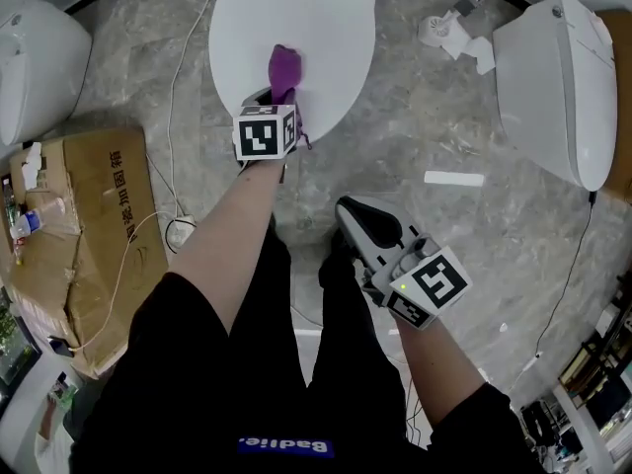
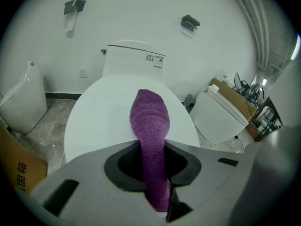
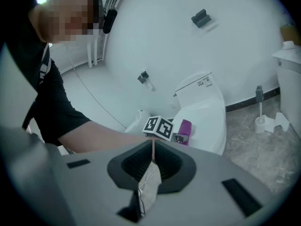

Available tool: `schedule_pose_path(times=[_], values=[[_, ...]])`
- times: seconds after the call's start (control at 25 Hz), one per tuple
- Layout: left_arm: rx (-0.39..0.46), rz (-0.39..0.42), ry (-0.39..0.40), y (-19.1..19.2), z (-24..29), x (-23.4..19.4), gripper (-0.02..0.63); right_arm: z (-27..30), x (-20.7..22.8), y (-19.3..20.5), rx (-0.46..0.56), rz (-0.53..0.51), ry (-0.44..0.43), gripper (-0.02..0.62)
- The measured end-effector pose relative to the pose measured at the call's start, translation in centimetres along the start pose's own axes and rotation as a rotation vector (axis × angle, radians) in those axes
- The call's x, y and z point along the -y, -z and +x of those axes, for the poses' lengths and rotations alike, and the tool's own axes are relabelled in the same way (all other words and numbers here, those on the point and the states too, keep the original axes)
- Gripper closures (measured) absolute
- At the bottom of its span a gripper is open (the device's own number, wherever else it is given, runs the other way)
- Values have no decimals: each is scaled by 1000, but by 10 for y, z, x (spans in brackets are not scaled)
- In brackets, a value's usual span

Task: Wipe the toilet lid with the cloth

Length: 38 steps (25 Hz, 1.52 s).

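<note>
The left gripper (image 1: 280, 95) is closed on the purple cloth (image 1: 284, 67). In the left gripper view the jaws pinch the cloth's lower stretch, and the rest of it sticks out ahead of them as a thick rolled tongue. The cloth lies over the near part of the closed white toilet lid (image 1: 326, 28), a little left of the lid's middle line. Its free end seems to rest on the surface, though none of the views confirms that it touches.

The cloth's long axis runs along the line the gripper points, from the lid's near edge toward the tank (image 2: 134, 60). It therefore lies lengthwise on the lid, not across it. Most of the lid lies beyond the cloth's tip and out to either side, so I judge that the wipe calls for strokes away toward the tank and sideways, with the gripper tilted down enough to press the cloth flat.

The right gripper (image 1: 348, 208) has its jaws together with nothing between them. It hangs over the grey marble floor (image 1: 415, 136) beside the person's legs, well apart from the lid, so the left hand is much the nearer and the only one placed to work. A second toilet (image 1: 563, 87) stands to the right and a cardboard box (image 1: 89, 215) to the left, both clear of the lid.
</note>
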State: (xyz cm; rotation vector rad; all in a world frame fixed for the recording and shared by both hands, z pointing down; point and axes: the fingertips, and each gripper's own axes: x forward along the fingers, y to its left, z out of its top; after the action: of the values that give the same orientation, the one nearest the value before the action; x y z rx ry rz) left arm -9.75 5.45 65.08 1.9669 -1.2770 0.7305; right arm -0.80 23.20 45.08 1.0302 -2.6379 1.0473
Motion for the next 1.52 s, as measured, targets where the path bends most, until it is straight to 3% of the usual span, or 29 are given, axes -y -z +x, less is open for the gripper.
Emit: schedule_pose_path(times=[0.24,0.44,0.88,1.04,1.28,1.32,1.4,1.52], values=[[-50,41,73,23,10,67,520,-27,21,2,1,6,24,561],[-74,65,102,34,-1,85,520,-28,27,2,-6,12,36,561],[24,7,134,-3,-80,23,520,35,53,-19,-42,-13,116,561],[73,-1,159,-10,-98,11,520,62,94,6,-100,37,176,560],[147,-118,110,12,-94,-15,520,103,174,59,-151,155,249,555],[155,-137,100,17,-95,-18,520,106,183,66,-156,181,261,535],[161,-156,87,23,-98,-19,520,109,195,77,-163,238,262,403],[169,-166,81,25,-102,-16,520,114,201,81,-153,282,229,399]])
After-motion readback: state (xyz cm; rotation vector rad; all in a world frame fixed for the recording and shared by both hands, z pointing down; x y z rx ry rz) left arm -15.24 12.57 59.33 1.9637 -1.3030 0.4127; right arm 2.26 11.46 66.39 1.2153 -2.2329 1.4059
